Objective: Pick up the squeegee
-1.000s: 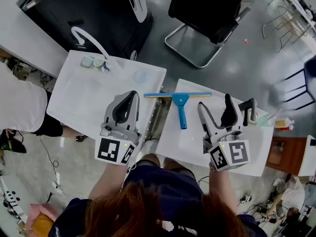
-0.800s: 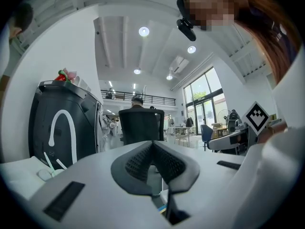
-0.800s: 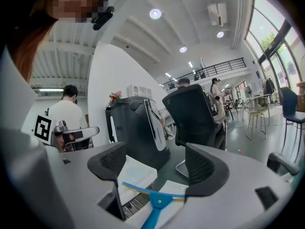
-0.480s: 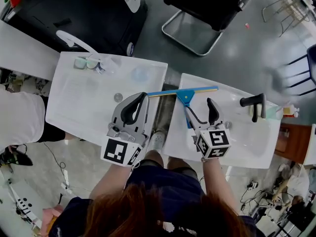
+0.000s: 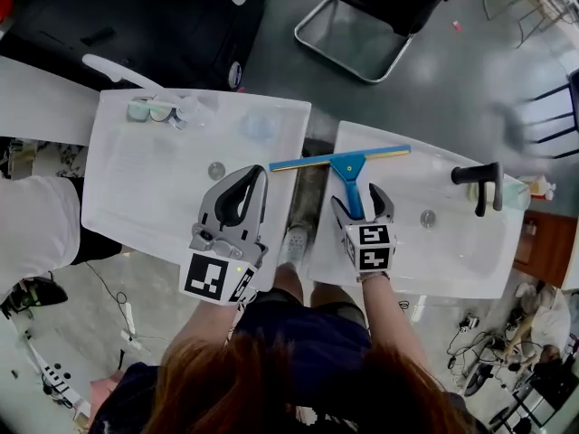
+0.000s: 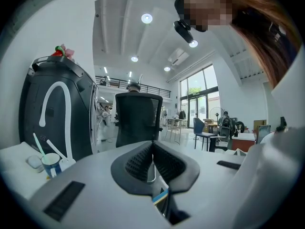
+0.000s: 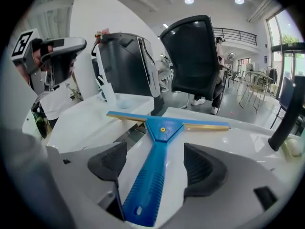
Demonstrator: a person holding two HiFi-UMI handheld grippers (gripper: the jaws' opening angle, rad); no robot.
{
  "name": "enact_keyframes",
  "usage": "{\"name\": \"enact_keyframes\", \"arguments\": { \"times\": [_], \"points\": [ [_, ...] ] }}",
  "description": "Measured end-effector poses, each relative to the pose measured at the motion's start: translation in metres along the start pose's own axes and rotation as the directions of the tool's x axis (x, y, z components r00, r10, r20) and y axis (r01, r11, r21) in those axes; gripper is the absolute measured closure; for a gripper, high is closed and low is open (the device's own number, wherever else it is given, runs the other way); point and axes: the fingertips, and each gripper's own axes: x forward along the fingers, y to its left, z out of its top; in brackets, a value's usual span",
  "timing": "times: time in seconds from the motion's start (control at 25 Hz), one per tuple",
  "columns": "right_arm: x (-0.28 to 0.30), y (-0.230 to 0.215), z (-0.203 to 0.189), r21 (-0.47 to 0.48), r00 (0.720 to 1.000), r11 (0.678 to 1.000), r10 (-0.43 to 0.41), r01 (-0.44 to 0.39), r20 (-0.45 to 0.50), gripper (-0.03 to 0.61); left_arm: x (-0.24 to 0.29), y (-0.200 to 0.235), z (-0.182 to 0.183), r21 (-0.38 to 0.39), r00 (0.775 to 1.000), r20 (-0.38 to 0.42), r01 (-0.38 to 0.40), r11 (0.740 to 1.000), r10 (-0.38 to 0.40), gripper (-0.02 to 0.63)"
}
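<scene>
A blue squeegee lies across the gap between two white sinks, its blade spanning the gap and its handle pointing toward me on the right sink. My right gripper is open, with one jaw on either side of the handle and space left on both sides. My left gripper is shut and holds nothing; it hovers over the left sink by its right rim, and in the left gripper view its pads meet.
A black faucet stands at the back right of the right sink, with a drain near it. A cup with toothbrushes sits at the left sink's far corner. A black office chair and a dark cabinet stand beyond.
My right gripper has moved left and forward from beside the faucet to straddle the squeegee's handle. The left gripper has barely moved.
</scene>
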Motion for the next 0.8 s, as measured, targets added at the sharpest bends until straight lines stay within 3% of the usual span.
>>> {"name": "enact_keyframes", "arguments": {
  "times": [0.16, 0.28, 0.56, 0.64, 0.8],
  "points": [
    [0.015, 0.002, -0.014, -0.003, 0.998, 1.000, -0.007, 0.007, -0.065, 0.209, -0.001, 0.008, -0.004, -0.001, 1.000, -0.012, -0.005, 1.000, 0.005, 0.592],
    [0.019, 0.003, -0.019, -0.019, 0.996, 1.000, -0.022, 0.020, -0.088, 0.266, -0.002, 0.014, -0.006, -0.005, 1.000, -0.013, -0.011, 1.000, 0.010, 0.592],
    [0.018, 0.006, -0.019, -0.005, 0.996, 0.999, -0.053, 0.053, -0.076, 0.358, -0.007, 0.036, 0.000, -0.002, 0.999, 0.002, -0.049, 0.999, 0.049, 0.592],
    [0.016, 0.005, -0.019, 0.006, 0.996, 0.998, -0.063, 0.063, -0.067, 0.416, -0.009, 0.041, 0.002, 0.004, 0.998, 0.007, -0.058, 0.998, 0.058, 0.592],
    [0.013, 0.003, -0.016, 0.039, 0.997, 0.996, -0.075, 0.076, -0.032, 0.419, -0.013, 0.045, 0.007, 0.010, 0.997, 0.017, -0.070, 0.997, 0.070, 0.592]
  ]
}}
